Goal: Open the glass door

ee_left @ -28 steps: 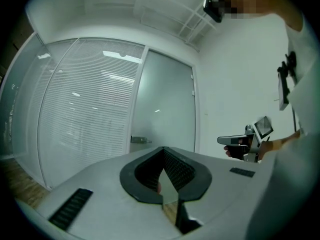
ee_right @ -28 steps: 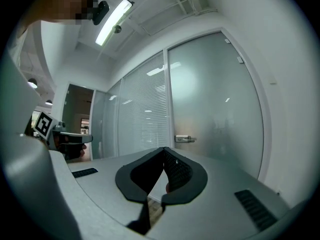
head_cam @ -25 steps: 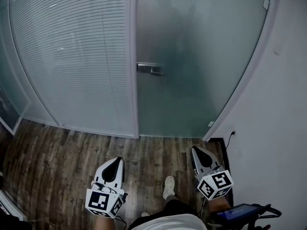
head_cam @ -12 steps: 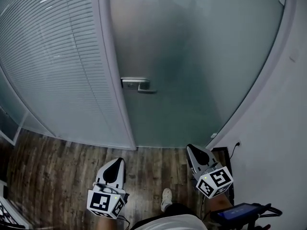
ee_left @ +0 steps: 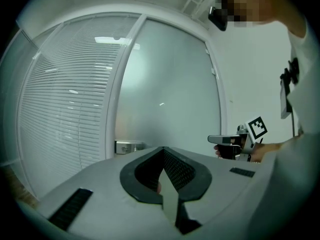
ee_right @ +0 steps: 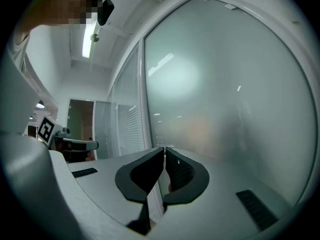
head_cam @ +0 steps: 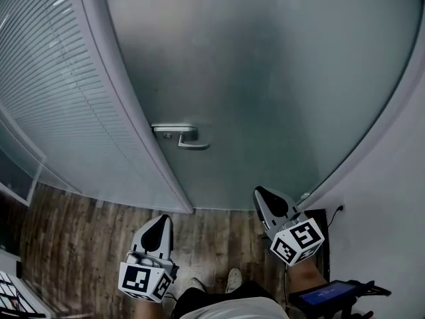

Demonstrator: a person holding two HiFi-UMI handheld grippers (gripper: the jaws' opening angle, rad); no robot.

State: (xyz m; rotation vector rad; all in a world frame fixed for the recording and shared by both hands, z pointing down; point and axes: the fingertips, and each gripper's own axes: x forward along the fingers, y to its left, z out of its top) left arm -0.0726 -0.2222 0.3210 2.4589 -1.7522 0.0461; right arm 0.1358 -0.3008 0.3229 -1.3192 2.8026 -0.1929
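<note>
The frosted glass door (head_cam: 265,78) fills the head view, shut in its frame. Its metal lever handle (head_cam: 180,137) sits at the door's left edge, at middle height. My left gripper (head_cam: 161,220) is low in the view, shut and holding nothing, a good way short of the handle. My right gripper (head_cam: 261,193) is shut and holding nothing too, pointing at the door's lower right part. The left gripper view shows its closed jaws (ee_left: 162,149) with the handle (ee_left: 127,146) beyond them to the left. In the right gripper view the closed jaws (ee_right: 164,148) face the frosted pane (ee_right: 225,99).
A glass partition with slatted blinds (head_cam: 46,78) stands left of the door post (head_cam: 126,111). A white wall (head_cam: 398,198) closes the right side. Below is wooden floor (head_cam: 80,238), with the person's shoes (head_cam: 232,279). A dark screen device (head_cam: 325,292) sits at the lower right.
The door and handle have grown larger and the handle has slid lower in the head view. Both grippers have come closer to the door, still shut.
</note>
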